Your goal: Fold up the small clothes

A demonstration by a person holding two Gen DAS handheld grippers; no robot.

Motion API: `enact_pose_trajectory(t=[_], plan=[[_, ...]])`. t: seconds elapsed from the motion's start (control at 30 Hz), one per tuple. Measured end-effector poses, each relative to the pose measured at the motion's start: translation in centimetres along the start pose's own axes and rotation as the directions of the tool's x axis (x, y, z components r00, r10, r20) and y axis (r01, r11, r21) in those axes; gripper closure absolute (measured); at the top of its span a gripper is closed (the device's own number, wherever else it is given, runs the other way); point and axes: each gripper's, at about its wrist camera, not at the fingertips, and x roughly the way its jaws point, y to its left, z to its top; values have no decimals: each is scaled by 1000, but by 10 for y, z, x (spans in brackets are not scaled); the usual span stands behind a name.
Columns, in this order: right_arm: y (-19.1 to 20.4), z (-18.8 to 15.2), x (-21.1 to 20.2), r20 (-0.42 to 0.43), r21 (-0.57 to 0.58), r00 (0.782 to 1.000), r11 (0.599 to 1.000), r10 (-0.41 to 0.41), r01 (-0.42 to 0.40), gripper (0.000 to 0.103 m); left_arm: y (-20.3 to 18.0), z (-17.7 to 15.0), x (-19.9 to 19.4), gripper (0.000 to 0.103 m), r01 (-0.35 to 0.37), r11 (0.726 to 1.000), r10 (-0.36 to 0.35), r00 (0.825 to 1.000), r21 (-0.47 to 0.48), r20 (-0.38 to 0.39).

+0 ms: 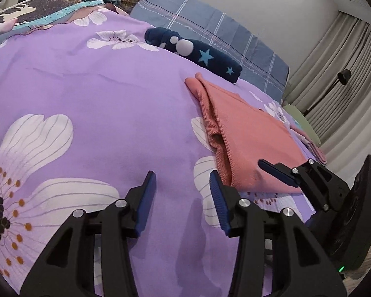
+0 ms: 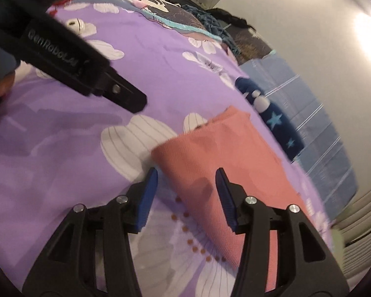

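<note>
A folded salmon-pink garment (image 1: pixel 249 143) lies on the purple flowered bedsheet (image 1: pixel 99 86); it also shows in the right wrist view (image 2: pixel 222 153). My left gripper (image 1: pixel 183 183) is open and empty, just left of the garment's near corner. My right gripper (image 2: pixel 186 180) is open over the garment's near left edge, holding nothing; in the left wrist view its fingers (image 1: pixel 279 173) rest at the garment's near right corner. My left gripper (image 2: pixel 133 101) appears from the side in the right wrist view, above the sheet.
A folded navy garment with stars and white dots (image 1: pixel 197 52) lies beyond the pink one, also seen in the right wrist view (image 2: pixel 274 121). A blue plaid pillow (image 1: pixel 222 39) is behind it. More pink cloth (image 1: pixel 311 143) lies far right. Curtains (image 1: pixel 346 86) hang beyond.
</note>
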Motion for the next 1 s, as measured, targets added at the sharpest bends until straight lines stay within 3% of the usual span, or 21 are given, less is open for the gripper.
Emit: enact_pose_trajectory(t=[0.17, 0.3, 0.4, 0.57, 0.7, 0.8, 0.9, 0.97, 1.0], plan=[[7, 11, 13, 9, -14, 998, 998, -59, 59, 57, 3, 0, 0, 57, 28, 999, -28, 1000, -18, 4], [11, 12, 17, 8, -38, 999, 999, -38, 39, 96, 5, 0, -1, 57, 34, 999, -34, 999, -29, 5], [4, 14, 9, 33, -3, 999, 1000, -19, 19, 97, 4, 4, -3, 57, 30, 999, -30, 1000, -16, 4], [-18, 15, 9, 17, 144, 994, 983, 109, -111, 97, 3, 38, -4, 57, 51, 998, -52, 998, 37, 24], [-8, 13, 11, 8, 116, 995, 989, 96, -97, 97, 1, 84, 29, 54, 108, 992, -105, 993, 72, -46], [-7, 12, 13, 1, 119, 995, 988, 104, -103, 97, -1, 114, 75, 50, 199, 978, -188, 971, 61, -148], [-6, 12, 14, -4, 123, 994, 986, 110, -109, 97, 0, 136, 127, 49, 259, 966, -255, 939, -13, -230], [-6, 12, 16, -7, 119, 994, 987, 107, -105, 97, 0, 145, 157, 50, 300, 952, -306, 916, -60, -260], [-6, 12, 17, -9, 116, 995, 988, 103, -101, 97, -1, 149, 167, 56, 313, 947, -322, 913, -75, -249]])
